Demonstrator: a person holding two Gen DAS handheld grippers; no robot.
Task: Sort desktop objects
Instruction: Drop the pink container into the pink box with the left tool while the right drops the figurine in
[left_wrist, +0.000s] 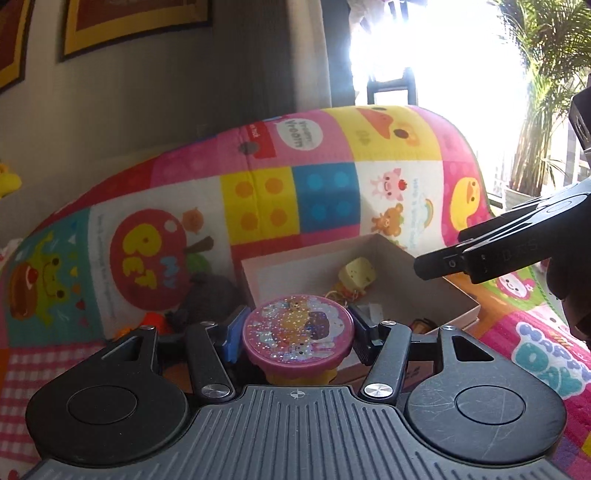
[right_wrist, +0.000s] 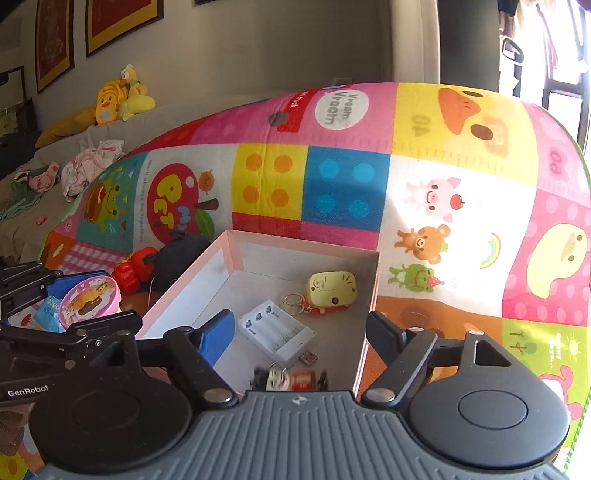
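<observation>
Left gripper (left_wrist: 297, 334): clamped on 1 pink glitter-lid jar (left_wrist: 298, 330), carried just beside the box (left_wrist: 424, 291). Right gripper (right_wrist: 301, 334): spread wide, nothing between its pads, above the box interior. Box contents: 1 white battery holder (right_wrist: 277, 330), 1 yellow keychain toy (right_wrist: 331, 290), 1 blurred small item at the near wall. All on a patterned play mat (right_wrist: 347, 184).

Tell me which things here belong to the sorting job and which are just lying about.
Part of the job:
- glitter-lid pot, gripped in the left tongs
- open box
- yellow keychain toy, battery holder, small blurred charm, all in the box
- right tongs, open and empty

Just lying about:
- play mat
- plush toys and clothes on the couch
- framed pictures

Unclear: red toy
</observation>
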